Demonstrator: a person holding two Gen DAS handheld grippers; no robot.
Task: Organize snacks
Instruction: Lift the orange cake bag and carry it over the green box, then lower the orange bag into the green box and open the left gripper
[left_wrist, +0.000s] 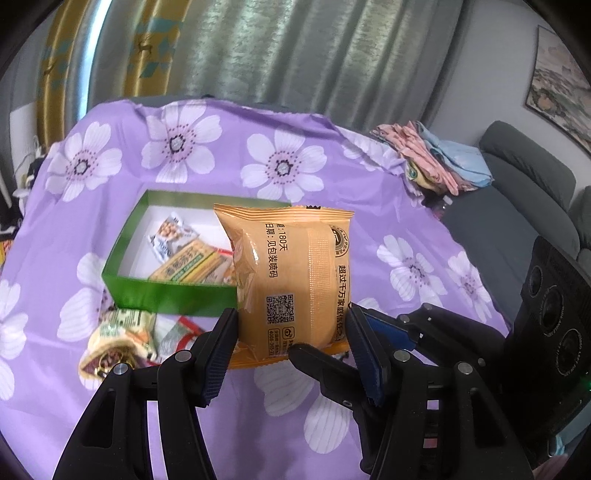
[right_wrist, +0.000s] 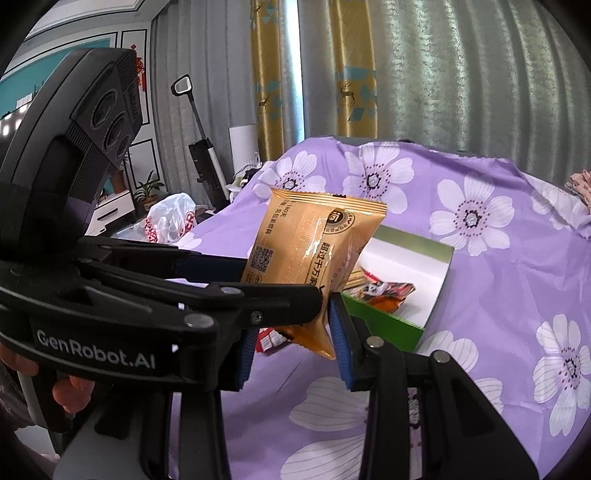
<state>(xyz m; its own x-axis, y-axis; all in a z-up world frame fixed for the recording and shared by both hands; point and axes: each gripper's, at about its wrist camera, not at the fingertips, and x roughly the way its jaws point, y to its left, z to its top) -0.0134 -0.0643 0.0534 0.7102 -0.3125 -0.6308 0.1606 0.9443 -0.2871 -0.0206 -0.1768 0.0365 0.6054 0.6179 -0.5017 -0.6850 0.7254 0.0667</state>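
An orange snack packet (left_wrist: 291, 280) stands upright above the purple flowered cloth (left_wrist: 258, 155), in front of a green box (left_wrist: 166, 295) holding several snacks. My left gripper (left_wrist: 291, 339) has its pads on both sides of the packet's lower part. In the right wrist view my right gripper (right_wrist: 295, 343) has the packet's (right_wrist: 314, 251) bottom corner between its blue pads (right_wrist: 340, 347). The left gripper's finger (right_wrist: 258, 299) crosses in front there. The green box (right_wrist: 384, 321) lies behind the packet.
Loose snack packets (left_wrist: 118, 343) lie left of the box's front on the cloth. Folded clothes (left_wrist: 436, 158) sit at the far right edge beside a grey sofa (left_wrist: 524, 199). A plastic bag (right_wrist: 170, 221) and a vacuum (right_wrist: 203, 155) stand off to the left.
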